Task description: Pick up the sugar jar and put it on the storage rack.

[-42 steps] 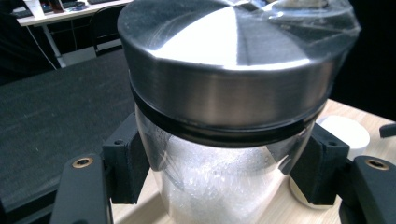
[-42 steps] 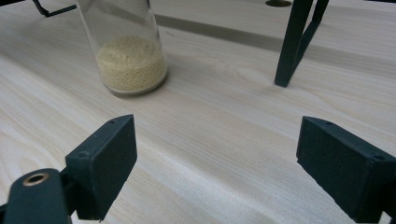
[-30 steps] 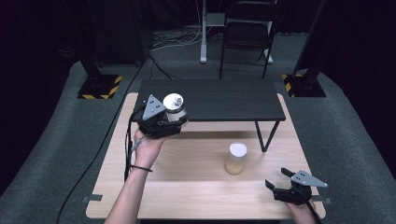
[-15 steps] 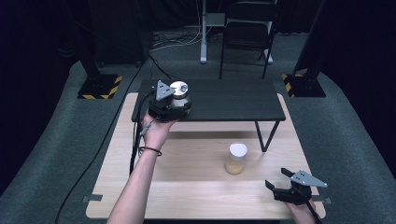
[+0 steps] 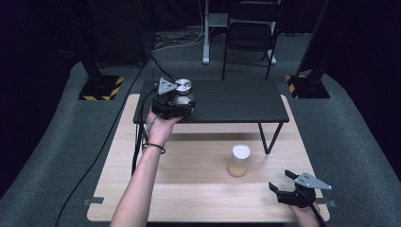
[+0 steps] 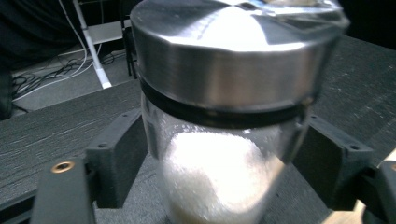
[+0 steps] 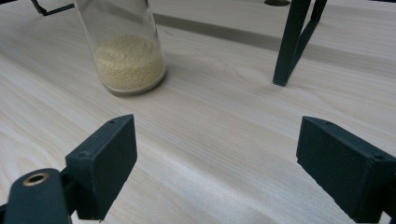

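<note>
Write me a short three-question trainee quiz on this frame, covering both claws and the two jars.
1. True or false: the left claw is shut on the steel-lidded jar over the black shelf.
2. Multiple choice: the right claw is A) shut on a jar, B) open near the wooden table with nothing between its jaws, C) resting on the black shelf.
3. Fill in: the jar of yellowish grains stands upright on the ______.

Key: 1 true; 2 B; 3 wooden table.
</note>
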{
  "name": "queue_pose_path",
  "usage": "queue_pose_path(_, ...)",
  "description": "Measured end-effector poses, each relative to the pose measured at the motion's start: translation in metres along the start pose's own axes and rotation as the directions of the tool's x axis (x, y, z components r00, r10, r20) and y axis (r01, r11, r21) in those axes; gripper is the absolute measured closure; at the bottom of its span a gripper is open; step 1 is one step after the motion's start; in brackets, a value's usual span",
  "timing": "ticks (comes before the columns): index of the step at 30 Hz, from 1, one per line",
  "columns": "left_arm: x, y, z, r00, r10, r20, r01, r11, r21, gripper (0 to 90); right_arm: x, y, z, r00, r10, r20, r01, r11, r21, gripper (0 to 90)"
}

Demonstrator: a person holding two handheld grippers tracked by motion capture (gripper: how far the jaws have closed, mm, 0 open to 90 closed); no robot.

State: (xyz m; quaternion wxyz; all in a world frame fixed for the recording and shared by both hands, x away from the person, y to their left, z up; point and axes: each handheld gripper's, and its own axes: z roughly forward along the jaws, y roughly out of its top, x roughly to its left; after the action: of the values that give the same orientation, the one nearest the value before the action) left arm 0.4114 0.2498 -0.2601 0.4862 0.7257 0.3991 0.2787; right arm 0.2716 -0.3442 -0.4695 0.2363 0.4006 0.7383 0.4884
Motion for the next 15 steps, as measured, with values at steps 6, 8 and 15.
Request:
queue_pose_path(6,0.004,-0.024,-0.021,0.9988,0.048,0.010,-0.048,0.9984,-0.030,17.3,0.001,0.001,0.000,1.0000,-0.001,0.003,0.001,1.000,0.004,11.0)
queue_pose_path(8,0.004,-0.034,-0.030,0.9967,0.079,0.022,-0.078,0.9964,-0.035,17.0,0.001,0.001,0.000,1.0000,-0.001,0.004,0.001,1.000,0.007,11.0)
queue_pose_path(15,0.005,-0.072,-0.058,0.9898,0.130,0.059,-0.127,0.9903,-0.056,15.5,0.003,0.001,0.000,0.9999,-0.008,0.011,0.008,1.000,0.008,11.0)
